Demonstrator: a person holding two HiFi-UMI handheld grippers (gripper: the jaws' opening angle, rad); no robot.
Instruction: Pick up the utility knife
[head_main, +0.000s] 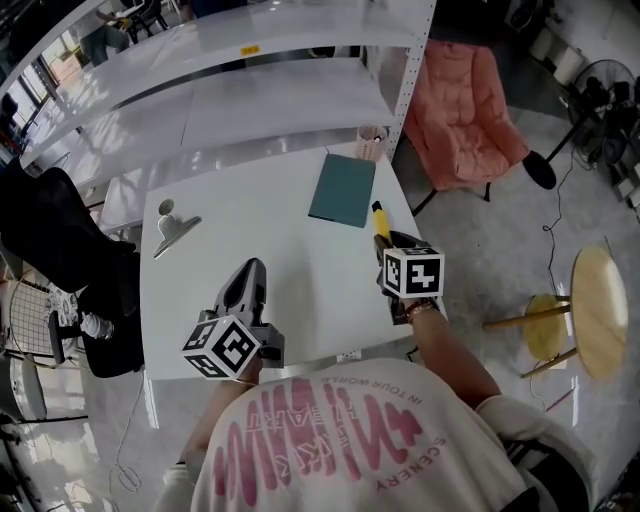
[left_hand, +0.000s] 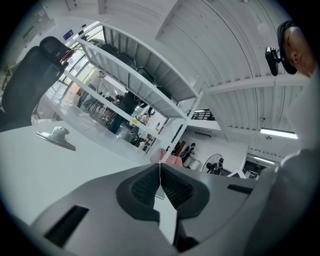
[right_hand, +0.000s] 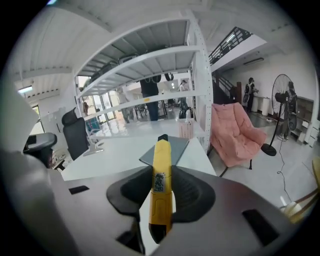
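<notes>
My right gripper (right_hand: 161, 192) is shut on the yellow utility knife (right_hand: 161, 180), which lies lengthwise between the pads with its black tip pointing away. In the head view the utility knife (head_main: 379, 221) sticks out ahead of the right gripper (head_main: 392, 246), held above the right part of the white table (head_main: 250, 260). My left gripper (head_main: 245, 285) hovers over the table's near middle. In its own view the left gripper (left_hand: 160, 187) has its dark pads pressed together with nothing between them.
A teal notebook (head_main: 342, 190) lies flat at the table's far right, just beyond the knife. A large metal clip (head_main: 172, 230) rests at the far left. A small cup (head_main: 371, 141) stands at the far corner by the white shelf post (head_main: 410, 70). A pink chair (head_main: 462, 115) is right of the table.
</notes>
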